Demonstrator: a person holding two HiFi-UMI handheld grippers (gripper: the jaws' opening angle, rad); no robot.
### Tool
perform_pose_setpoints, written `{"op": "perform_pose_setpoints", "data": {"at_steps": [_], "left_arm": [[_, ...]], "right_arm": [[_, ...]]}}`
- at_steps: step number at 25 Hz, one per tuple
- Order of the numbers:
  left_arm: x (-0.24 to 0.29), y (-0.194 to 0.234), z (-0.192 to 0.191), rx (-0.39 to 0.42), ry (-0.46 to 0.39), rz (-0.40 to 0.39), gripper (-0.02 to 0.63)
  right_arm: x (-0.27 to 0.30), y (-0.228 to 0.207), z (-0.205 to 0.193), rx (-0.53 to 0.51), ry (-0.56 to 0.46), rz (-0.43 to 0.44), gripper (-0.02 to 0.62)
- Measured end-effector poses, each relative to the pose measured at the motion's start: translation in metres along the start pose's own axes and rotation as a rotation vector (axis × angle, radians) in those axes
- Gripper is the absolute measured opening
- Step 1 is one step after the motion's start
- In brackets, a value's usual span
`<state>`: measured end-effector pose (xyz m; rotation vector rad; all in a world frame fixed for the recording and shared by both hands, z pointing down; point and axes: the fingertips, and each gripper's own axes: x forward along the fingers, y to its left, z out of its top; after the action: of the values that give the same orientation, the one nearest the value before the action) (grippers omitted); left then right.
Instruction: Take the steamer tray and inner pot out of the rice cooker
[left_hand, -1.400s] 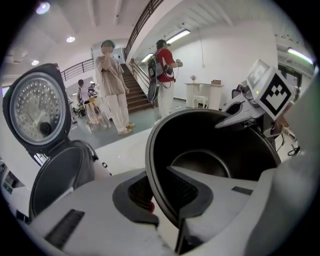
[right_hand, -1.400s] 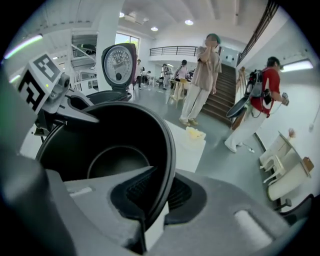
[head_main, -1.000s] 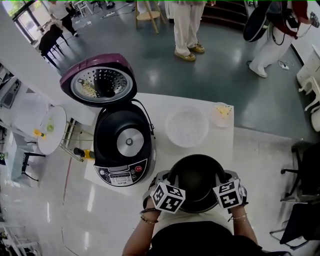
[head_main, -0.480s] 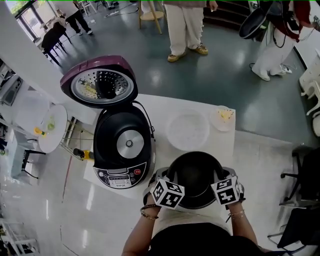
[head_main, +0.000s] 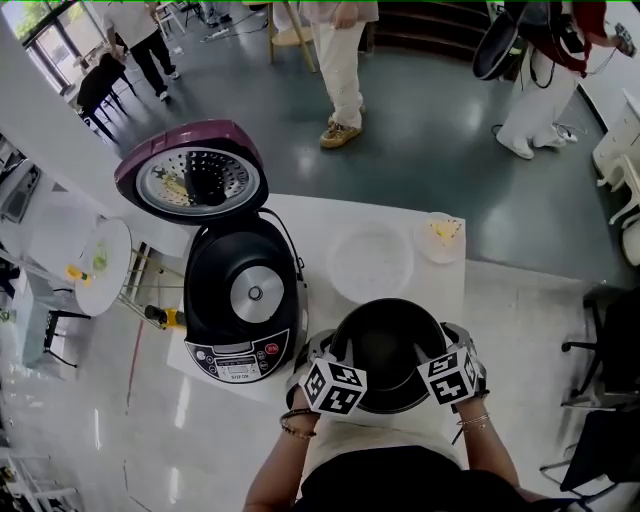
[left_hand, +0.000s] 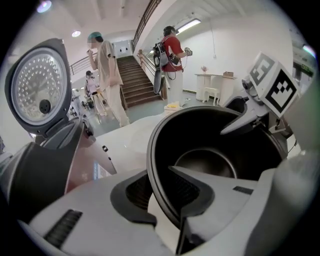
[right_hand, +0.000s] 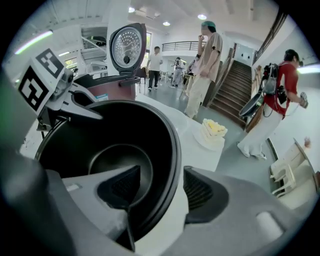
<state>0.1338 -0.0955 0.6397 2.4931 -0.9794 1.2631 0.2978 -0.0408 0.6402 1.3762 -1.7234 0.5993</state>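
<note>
Lower centre of frame: the inner pot (head_main: 388, 350) rests on the table (head_main: 320, 215). The left gripper (left_hand: 160, 192) pinches its thin rim. The right gripper (right_hand: 162, 187), jaws just opening, straddles the rim without touching. The pot looks rigid, light and slick, best held by the rim.

- Left gripper (left_hand: 162, 186) pinches the black inner pot (left_hand: 200, 150) by its near rim, one jaw inside, one outside.
- Rice cooker lid (left_hand: 37, 87) stands open at left.

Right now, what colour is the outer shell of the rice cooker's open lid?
Dark purple; the lid's outer shell shows best in the head view.
</note>
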Motion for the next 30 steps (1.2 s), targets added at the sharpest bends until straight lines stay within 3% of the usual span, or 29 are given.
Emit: {"op": "perform_pose_setpoints", "data": {"at_steps": [4, 9, 10, 13, 15, 18, 22, 25, 30], "left_arm": [[-0.021, 0.012, 0.021, 0.01, -0.119, 0.086, 0.106], [-0.071, 0.019, 0.071, -0.024, -0.371, 0.081, 0.106], [-0.08, 0.02, 0.079, -0.033, -0.427, 0.078, 0.106], [-0.103, 0.028, 0.092, -0.106, -0.563, 0.085, 0.106], [-0.118, 0.031, 0.094, -0.165, -0.631, 0.082, 0.106], [-0.132, 0.029, 0.085, -0.192, -0.669, 0.091, 0.102], [-0.15, 0.027, 0.072, -0.263, -0.692, 0.124, 0.0], [-0.17, 0.029, 0.075, -0.306, -0.748, 0.145, -0.002], [-0.185, 0.032, 0.08, -0.302, -0.79, 0.196, -0.002]], "right_arm": [[-0.014, -0.001, 0.012, 0.064, -0.083, 0.036, 0.264], [-0.06, -0.013, 0.049, 0.102, -0.34, -0.014, 0.253], [-0.07, -0.015, 0.055, 0.116, -0.391, -0.031, 0.236], [-0.098, -0.018, 0.069, 0.147, -0.528, -0.074, 0.003], [-0.114, -0.016, 0.075, 0.158, -0.599, -0.078, 0.002], [-0.138, -0.014, 0.084, 0.167, -0.7, -0.086, 0.0], [-0.168, -0.01, 0.089, 0.143, -0.833, -0.107, 0.0], [-0.183, -0.007, 0.092, 0.146, -0.881, -0.119, 0.0], [-0.191, -0.004, 0.091, 0.17, -0.907, -0.112, 0.0]]}}
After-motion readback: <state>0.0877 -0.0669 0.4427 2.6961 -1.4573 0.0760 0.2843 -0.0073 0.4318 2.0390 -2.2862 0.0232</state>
